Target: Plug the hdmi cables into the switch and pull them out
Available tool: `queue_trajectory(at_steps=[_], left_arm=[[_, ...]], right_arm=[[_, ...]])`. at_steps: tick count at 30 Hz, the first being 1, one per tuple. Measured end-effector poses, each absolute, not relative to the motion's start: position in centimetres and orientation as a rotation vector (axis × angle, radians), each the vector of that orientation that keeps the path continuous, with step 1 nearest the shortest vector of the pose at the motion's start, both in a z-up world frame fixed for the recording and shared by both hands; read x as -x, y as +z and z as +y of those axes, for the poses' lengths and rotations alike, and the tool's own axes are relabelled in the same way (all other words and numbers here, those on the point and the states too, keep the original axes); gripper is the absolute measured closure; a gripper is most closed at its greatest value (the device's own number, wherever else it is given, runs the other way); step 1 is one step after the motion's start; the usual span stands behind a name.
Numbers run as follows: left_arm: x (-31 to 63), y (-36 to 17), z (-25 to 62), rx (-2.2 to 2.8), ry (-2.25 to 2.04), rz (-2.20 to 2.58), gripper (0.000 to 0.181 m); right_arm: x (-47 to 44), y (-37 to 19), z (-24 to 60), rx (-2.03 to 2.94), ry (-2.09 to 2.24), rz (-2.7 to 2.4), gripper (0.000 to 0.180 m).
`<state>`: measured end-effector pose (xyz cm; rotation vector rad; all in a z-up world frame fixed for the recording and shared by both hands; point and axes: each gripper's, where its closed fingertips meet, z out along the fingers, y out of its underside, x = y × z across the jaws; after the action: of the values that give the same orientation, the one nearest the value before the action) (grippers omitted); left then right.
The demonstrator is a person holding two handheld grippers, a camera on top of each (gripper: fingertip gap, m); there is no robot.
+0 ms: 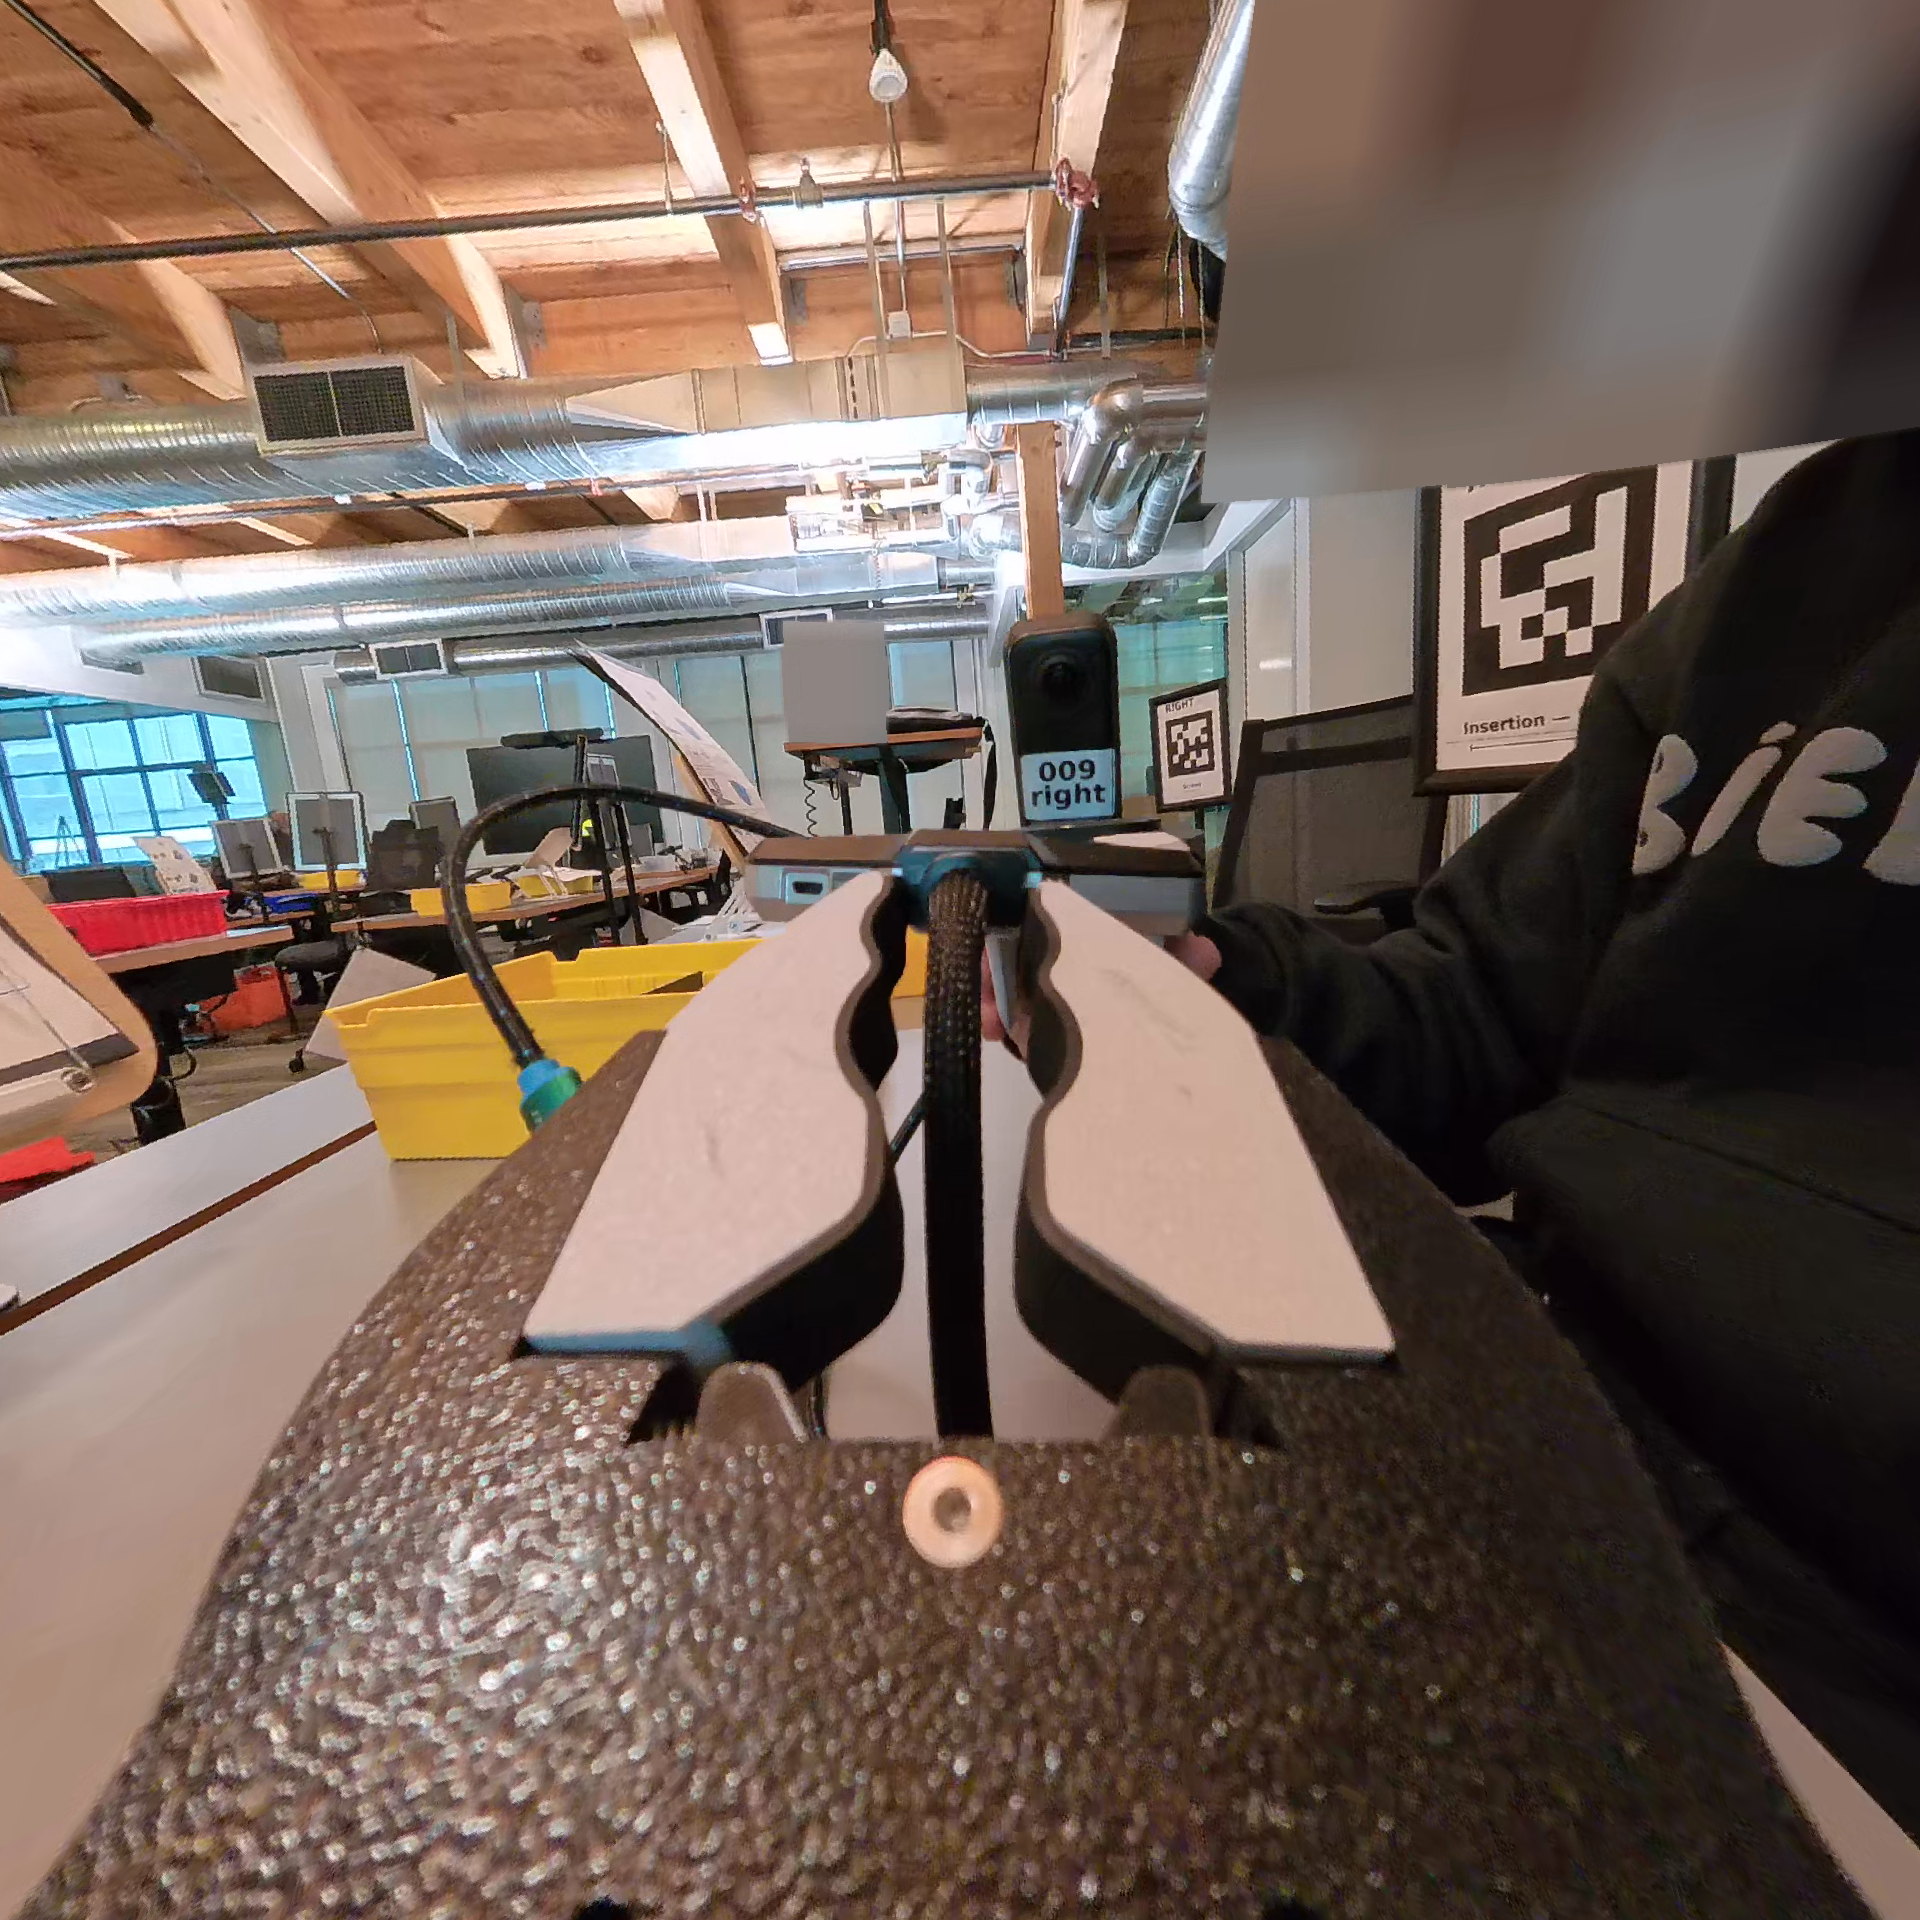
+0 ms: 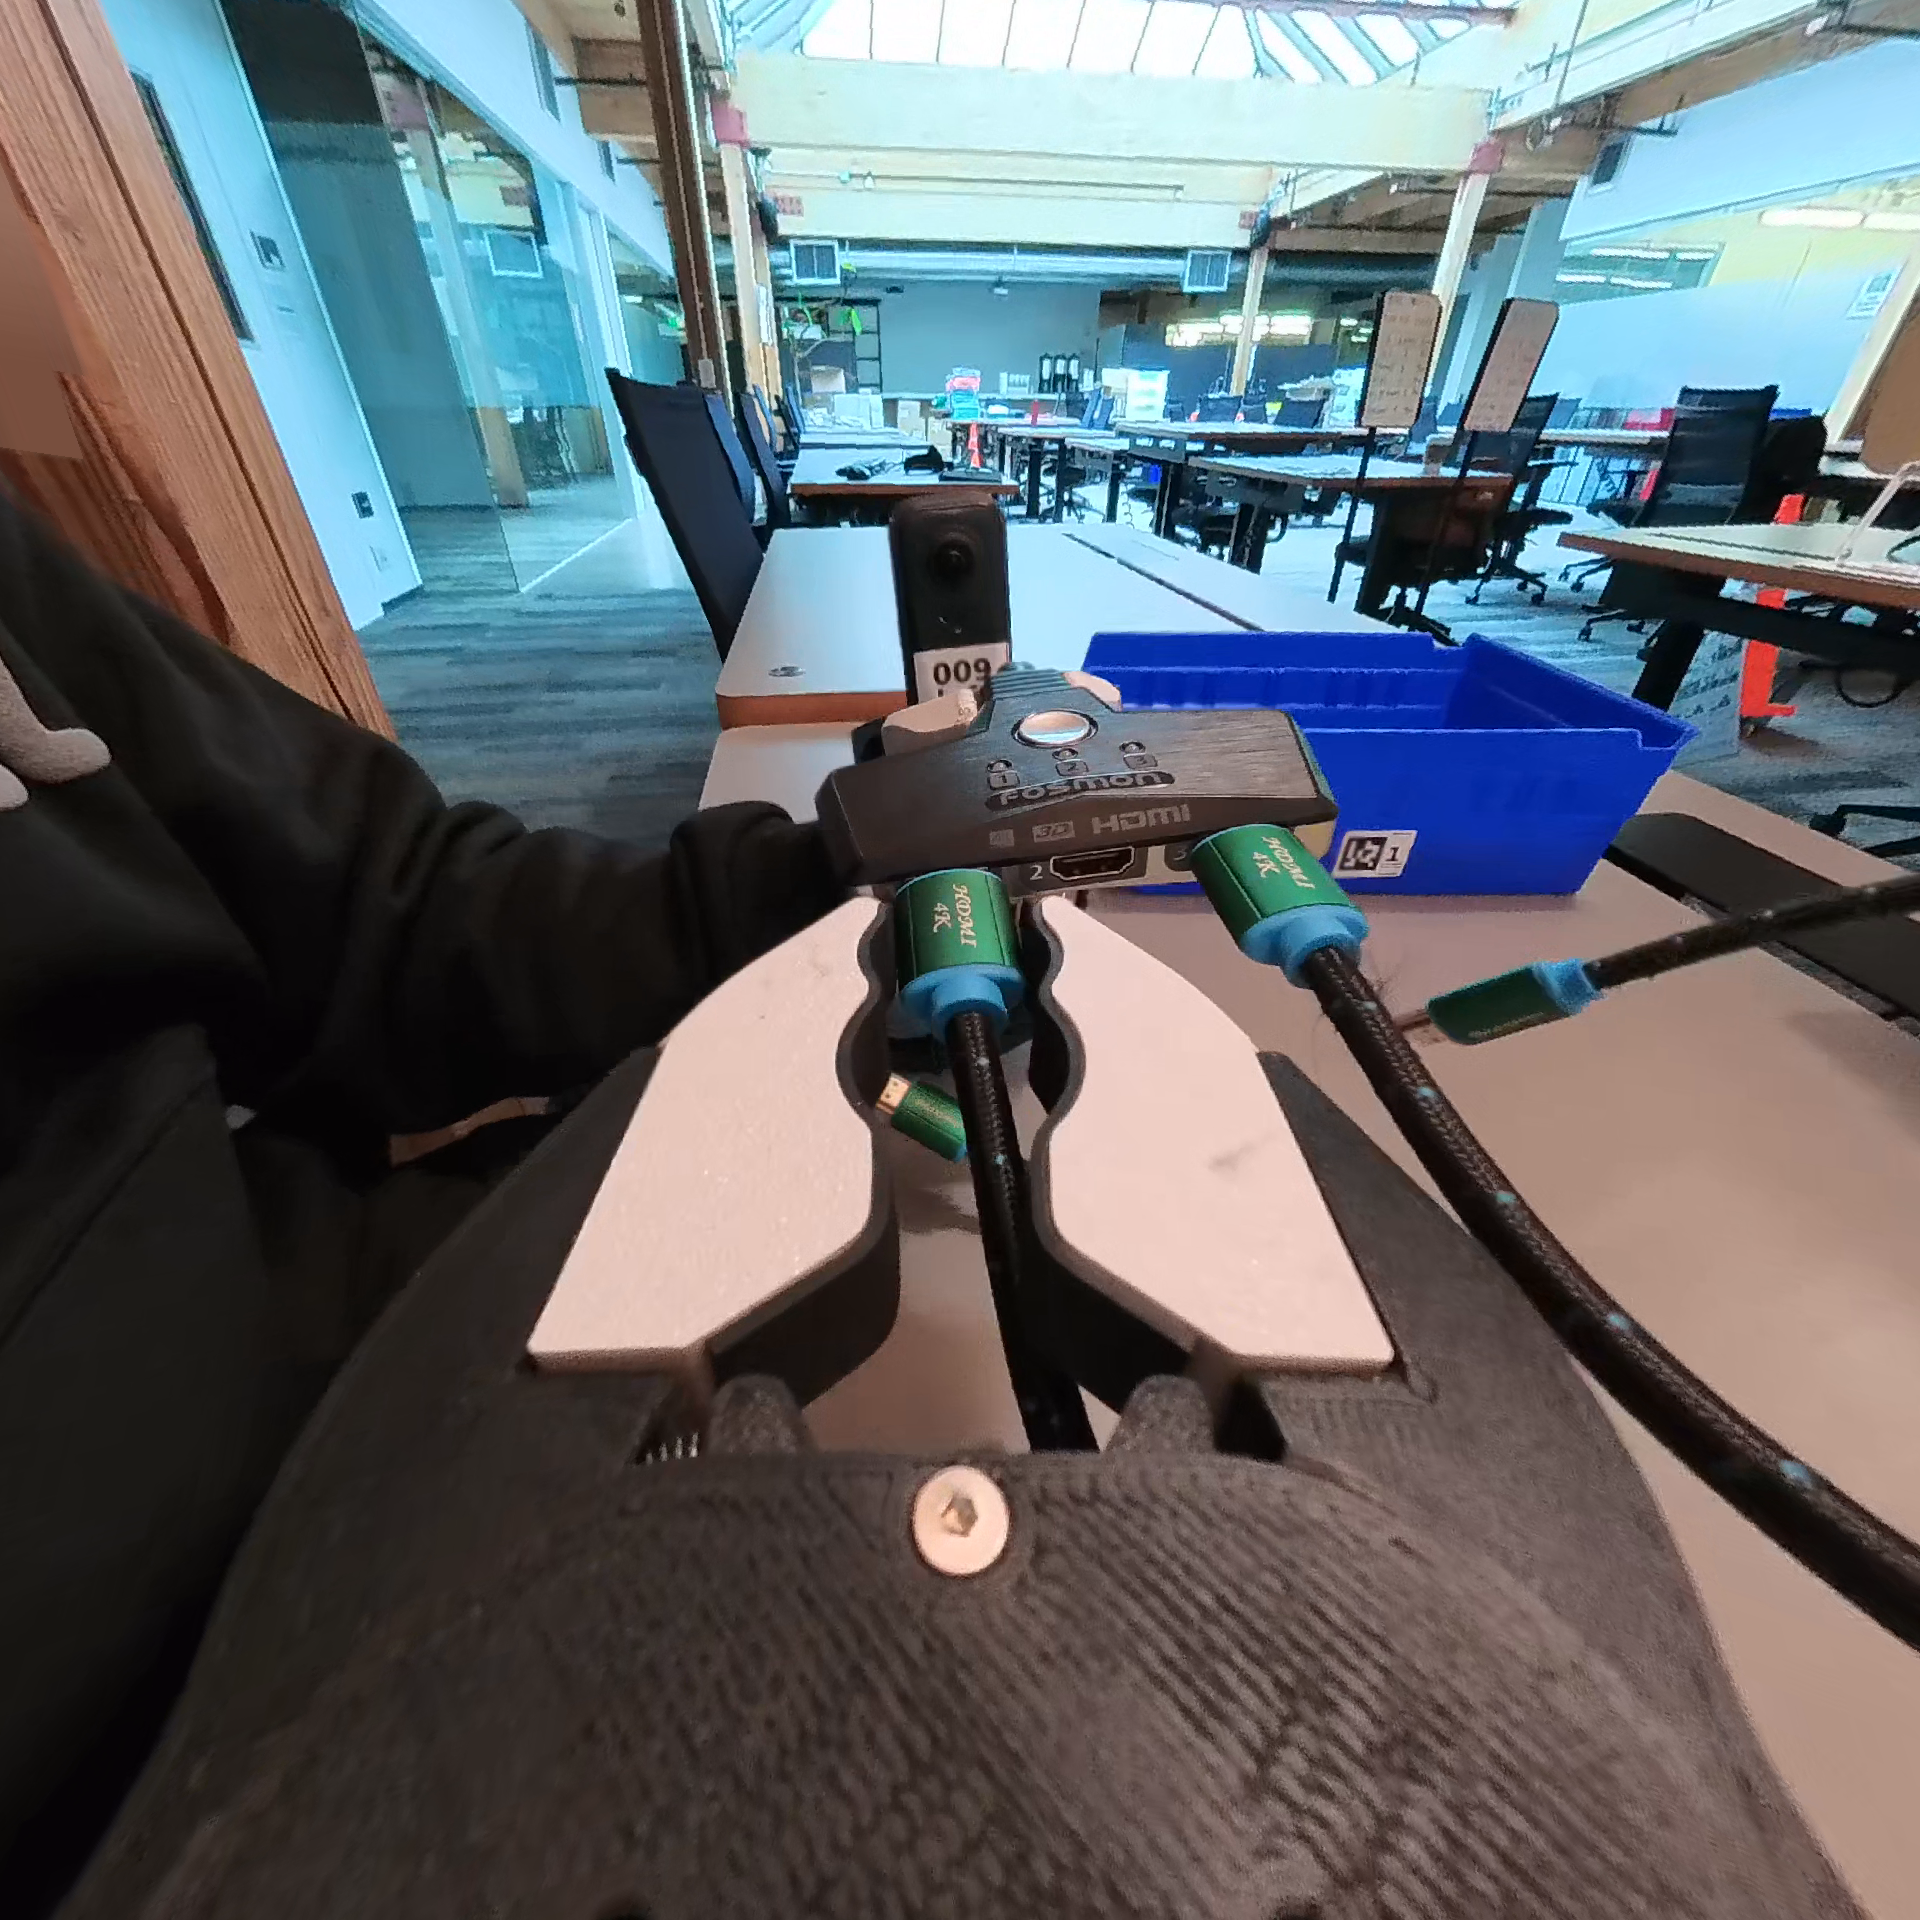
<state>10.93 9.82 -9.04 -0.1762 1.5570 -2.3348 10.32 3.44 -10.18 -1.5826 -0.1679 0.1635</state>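
The black HDMI switch is held above the table between both grippers. My right gripper is shut on a green HDMI plug seated in the switch's left port. A second green plug sits in the right port, and the middle port is empty. My left gripper is shut on a teal-collared plug on the far side of the switch; its braided cable runs back between the fingers. Two loose green plugs lie or hang lower down.
A blue bin stands on the table behind the switch, and a yellow bin on the other side. A black cable arcs over it. A person in a dark hoodie is close by. Desks and chairs fill the room.
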Motion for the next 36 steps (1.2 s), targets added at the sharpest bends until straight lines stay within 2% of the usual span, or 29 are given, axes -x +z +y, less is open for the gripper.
queue_trajectory(at_steps=[11,27,30,36], left_arm=[[-10.8,-8.9,10.2,0.172,-2.369,1.528,0.16],[-10.4,-10.2,9.2,0.143,-2.241,1.749,0.159],[-9.9,-7.0,15.6,0.224,-2.418,1.412,0.16],[-10.3,-6.4,13.4,0.179,-2.326,1.421,0.16]], right_arm=[[-10.1,-9.7,3.8,1.523,0.214,-0.152,0.157],[-10.3,-11.0,1.3,1.757,0.187,-0.291,0.156],[-14.9,-7.9,-2.9,1.666,0.085,-0.087,0.157],[-11.2,-5.6,-3.6,1.67,0.03,-0.296,0.157]])
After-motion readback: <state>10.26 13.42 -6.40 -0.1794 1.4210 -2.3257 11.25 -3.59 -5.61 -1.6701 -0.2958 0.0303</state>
